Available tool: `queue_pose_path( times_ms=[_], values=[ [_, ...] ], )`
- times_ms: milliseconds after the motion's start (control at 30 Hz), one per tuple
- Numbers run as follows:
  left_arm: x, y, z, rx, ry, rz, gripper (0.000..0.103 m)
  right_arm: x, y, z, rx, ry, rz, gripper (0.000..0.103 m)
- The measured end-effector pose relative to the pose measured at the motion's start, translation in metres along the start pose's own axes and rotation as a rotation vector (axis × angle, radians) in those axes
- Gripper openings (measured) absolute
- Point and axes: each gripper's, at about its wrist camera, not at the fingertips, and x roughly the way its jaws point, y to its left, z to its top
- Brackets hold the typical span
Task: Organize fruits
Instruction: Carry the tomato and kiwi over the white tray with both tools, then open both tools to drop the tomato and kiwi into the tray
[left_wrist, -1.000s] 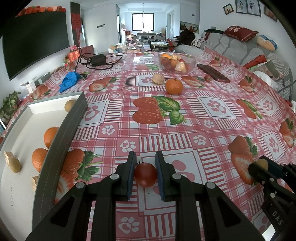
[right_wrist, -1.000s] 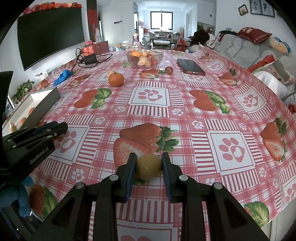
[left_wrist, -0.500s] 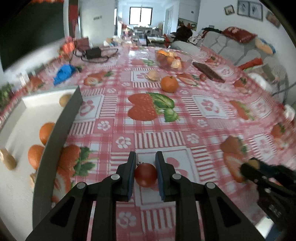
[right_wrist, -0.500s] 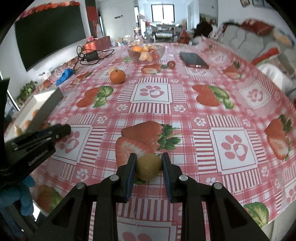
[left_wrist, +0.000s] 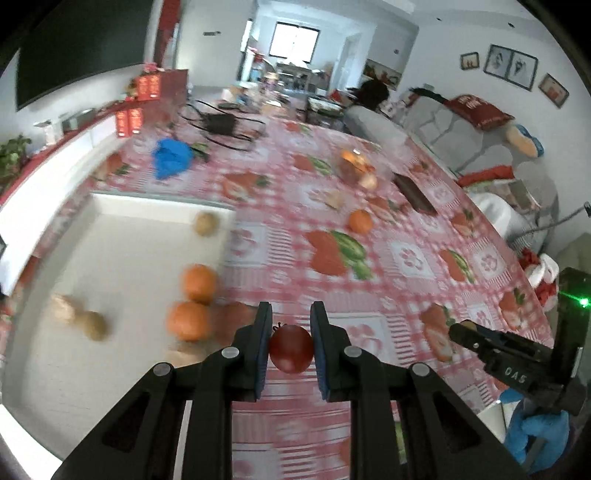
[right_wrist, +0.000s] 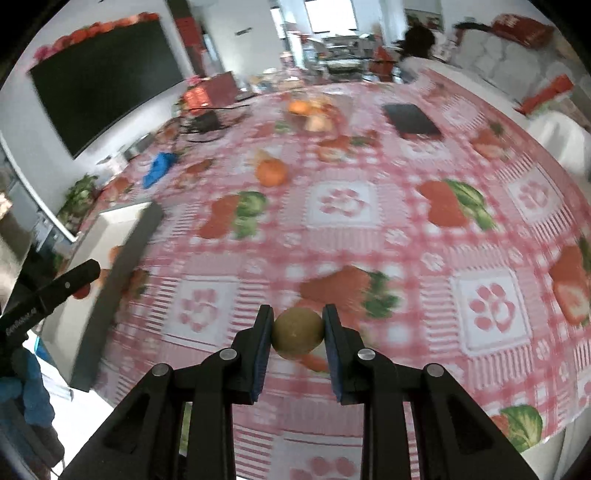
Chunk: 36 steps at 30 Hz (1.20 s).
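the left gripper (left_wrist: 290, 345) is clamped on a small round red tomato (left_wrist: 290, 348), with the shallow white rectangular tray (left_wrist: 122, 236) just to its left. the right gripper (right_wrist: 297, 334) pinches a round brownish-green fruit (right_wrist: 297, 333), farther from the tray.

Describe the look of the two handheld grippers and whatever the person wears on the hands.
Both grippers are matte black plastic with two angular fingers, blue pads on the inner faces and round silver screw heads at the joints: left gripper, right gripper. The right one's side shows white letters "DAS" and a green light behind it; the left one's side carries blurred white lettering. A blue glove covers the right hand.
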Motion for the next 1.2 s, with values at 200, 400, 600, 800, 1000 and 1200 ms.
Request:
queue_pose_path(
  times_ms=[200, 400, 600, 800, 1000, 1200],
  values=[
    [-0.024, 0.058, 0.008, -0.006, -0.028, 0.125, 0.023, 0.011, 0.062, 0.028, -0.092, 0.014, 0.108, 0.029],
    [-0.020, 0.105, -0.003, -0.044, -0.001, 0.208, 0.023, 0.036, 0.131, 0.047, -0.207, 0.047, 0.185, 0.029],
    [-0.009, 0.134, -0.016, -0.089, 0.041, 0.226, 0.023, 0.064, 0.193, 0.057, -0.319, 0.091, 0.222, 0.029],
    [-0.003, 0.145, -0.019, -0.099, 0.057, 0.235, 0.023, 0.094, 0.229, 0.061, -0.352, 0.145, 0.255, 0.029],
    [0.002, 0.144, -0.019, -0.085, 0.046, 0.235, 0.028, 0.114, 0.247, 0.058, -0.390, 0.185, 0.259, 0.029],
    [0.001, 0.140, -0.015, -0.086, 0.018, 0.265, 0.075, 0.117, 0.243, 0.061, -0.372, 0.199, 0.280, 0.063]
  ],
)
